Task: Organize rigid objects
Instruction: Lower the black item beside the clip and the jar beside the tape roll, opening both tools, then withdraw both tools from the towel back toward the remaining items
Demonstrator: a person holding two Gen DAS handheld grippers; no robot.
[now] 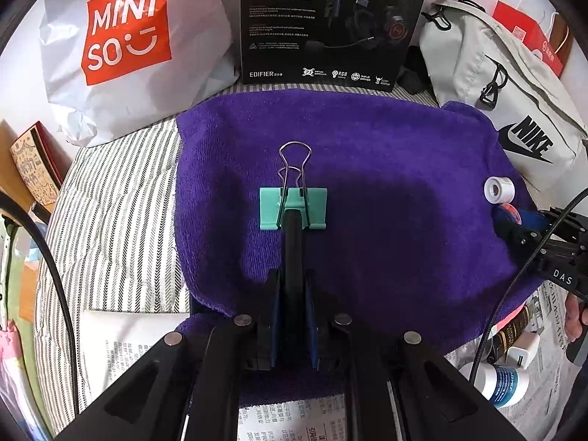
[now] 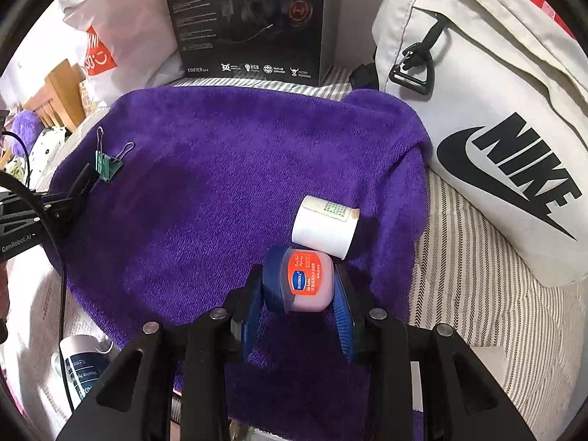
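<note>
Left wrist view: left gripper (image 1: 293, 217) clenched on the teal binder clip (image 1: 293, 208), mid purple towel (image 1: 386, 139); its wire handles point straight ahead.
Right wrist view: right gripper (image 2: 298, 286) grasps the balm jar (image 2: 301, 281) near the towel's right edge; white roll (image 2: 325, 228) just beyond.

"MINISO" is printed on the white shopping bag (image 1: 121, 36). "EDIFIER" and "RGB" are read on the black headset box (image 1: 330, 25). "NIKE" is marked on the pale bag (image 2: 507, 154). "HANBOLI" is seen on the small jar (image 2: 305, 281), and "GenRobot.AI" on the left gripper (image 2: 86, 176).
</note>
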